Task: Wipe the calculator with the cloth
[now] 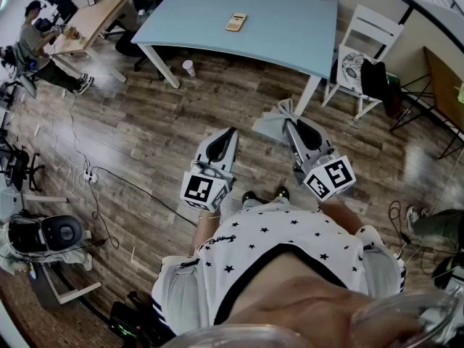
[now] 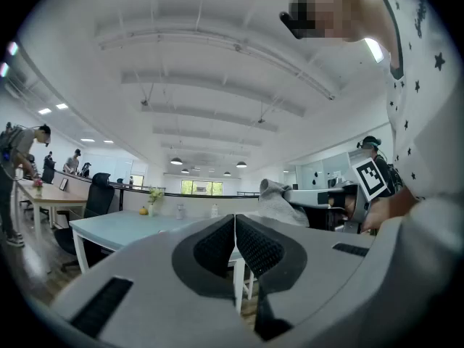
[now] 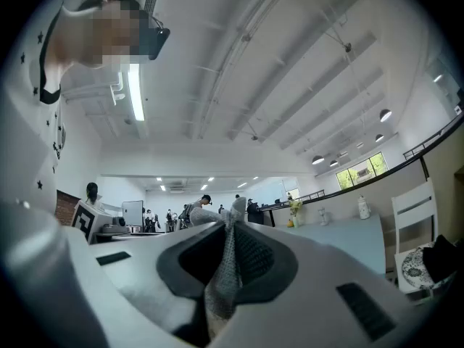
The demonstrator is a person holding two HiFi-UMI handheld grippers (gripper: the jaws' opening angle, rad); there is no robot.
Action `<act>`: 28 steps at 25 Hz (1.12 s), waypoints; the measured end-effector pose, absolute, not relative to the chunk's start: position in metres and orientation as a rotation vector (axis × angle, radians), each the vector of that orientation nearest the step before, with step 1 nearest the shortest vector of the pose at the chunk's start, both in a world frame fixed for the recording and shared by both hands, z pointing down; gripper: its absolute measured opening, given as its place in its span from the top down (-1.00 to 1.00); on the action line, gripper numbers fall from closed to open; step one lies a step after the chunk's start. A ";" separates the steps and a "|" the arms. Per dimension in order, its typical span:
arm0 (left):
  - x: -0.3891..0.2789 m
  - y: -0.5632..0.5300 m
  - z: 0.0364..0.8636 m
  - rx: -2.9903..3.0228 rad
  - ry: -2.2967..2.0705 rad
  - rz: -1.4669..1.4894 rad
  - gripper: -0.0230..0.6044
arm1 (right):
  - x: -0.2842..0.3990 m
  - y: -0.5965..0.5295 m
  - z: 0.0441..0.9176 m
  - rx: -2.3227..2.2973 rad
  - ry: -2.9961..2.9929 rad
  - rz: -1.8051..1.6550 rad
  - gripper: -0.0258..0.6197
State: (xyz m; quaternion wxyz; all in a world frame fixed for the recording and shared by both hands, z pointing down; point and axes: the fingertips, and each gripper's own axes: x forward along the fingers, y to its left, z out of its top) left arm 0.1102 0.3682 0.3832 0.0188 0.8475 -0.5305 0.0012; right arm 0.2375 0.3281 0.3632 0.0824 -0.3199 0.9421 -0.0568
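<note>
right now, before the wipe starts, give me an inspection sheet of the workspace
surface: light blue table, standing ahead of the person on a wood floor.
job's things: calculator lies flat on the table, far from both grippers; cloth is not yet near it.
clutter: paper cup on the floor by a table leg; small items at the table's far edge, too small to name.
grippers: left gripper jaws together, nothing between them; right gripper jaws clamped on the cloth.
cables: black cable runs across the floor at the person's left.
surroundings: white chair right of the table; person at a wooden desk far left.
</note>
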 end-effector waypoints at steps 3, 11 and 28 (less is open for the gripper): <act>0.111 0.366 0.384 2.633 -1.650 0.003 0.83 | 0.239 0.327 0.364 -0.957 2.815 -0.168 0.83; 0.121 0.364 0.389 2.634 -1.632 0.022 0.83 | 0.252 0.326 0.371 -0.990 2.800 -0.191 0.83; 0.153 0.342 0.383 2.626 -1.638 0.037 0.83 | 0.283 0.303 0.372 -0.954 2.785 -0.245 0.83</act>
